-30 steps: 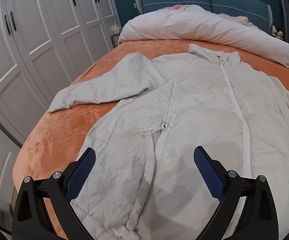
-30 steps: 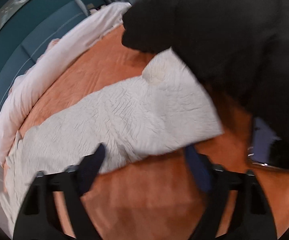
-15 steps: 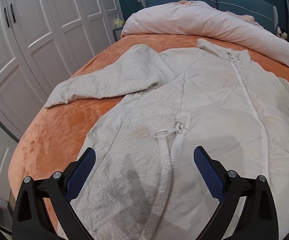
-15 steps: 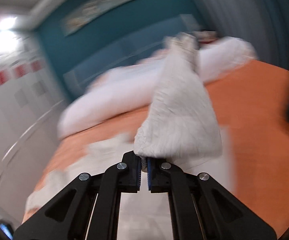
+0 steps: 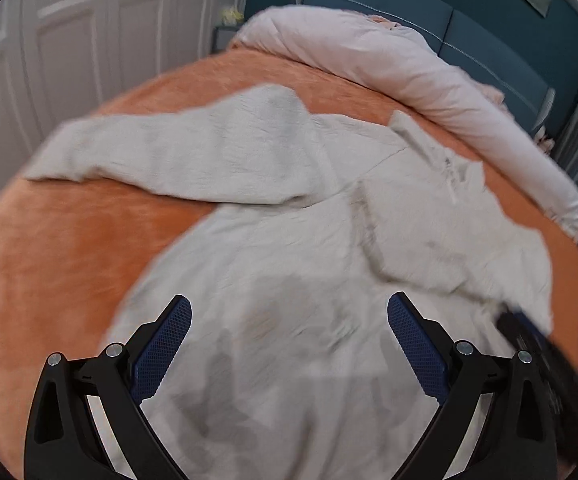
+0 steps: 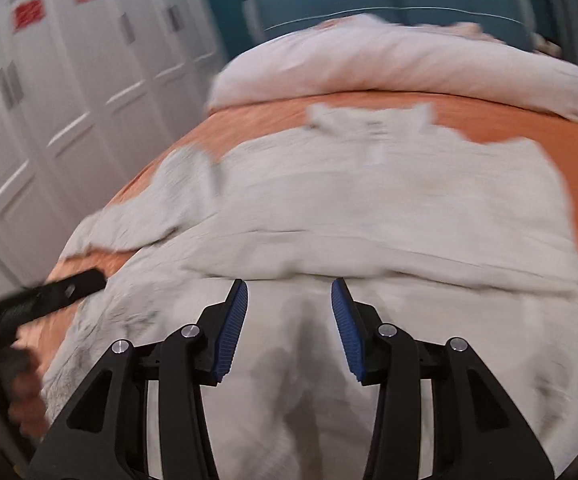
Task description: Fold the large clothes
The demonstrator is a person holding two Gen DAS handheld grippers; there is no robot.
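Observation:
A large cream zip-up jacket (image 5: pixel 289 248) lies flat on the orange bedspread (image 5: pixel 61 248). Its left sleeve (image 5: pixel 177 160) stretches out to the left. Its right sleeve (image 5: pixel 441 236) lies folded across the chest. My left gripper (image 5: pixel 288 344) is open and empty above the jacket's lower part. My right gripper (image 6: pixel 288 328) is open and empty just above the jacket (image 6: pixel 369 208), with the folded sleeve's edge (image 6: pixel 289 268) right in front of its fingertips. The right gripper also shows at the right edge of the left wrist view (image 5: pixel 529 336).
A rolled white duvet (image 5: pixel 409 72) lies along the head of the bed before a teal headboard (image 5: pixel 489 40). White wardrobe doors (image 6: pixel 69 80) stand to the left of the bed. My left gripper's finger (image 6: pixel 61 292) shows at the left of the right wrist view.
My right gripper carried the right sleeve over the jacket's chest, let it go and opened. My left gripper moved forward over the jacket and stayed open.

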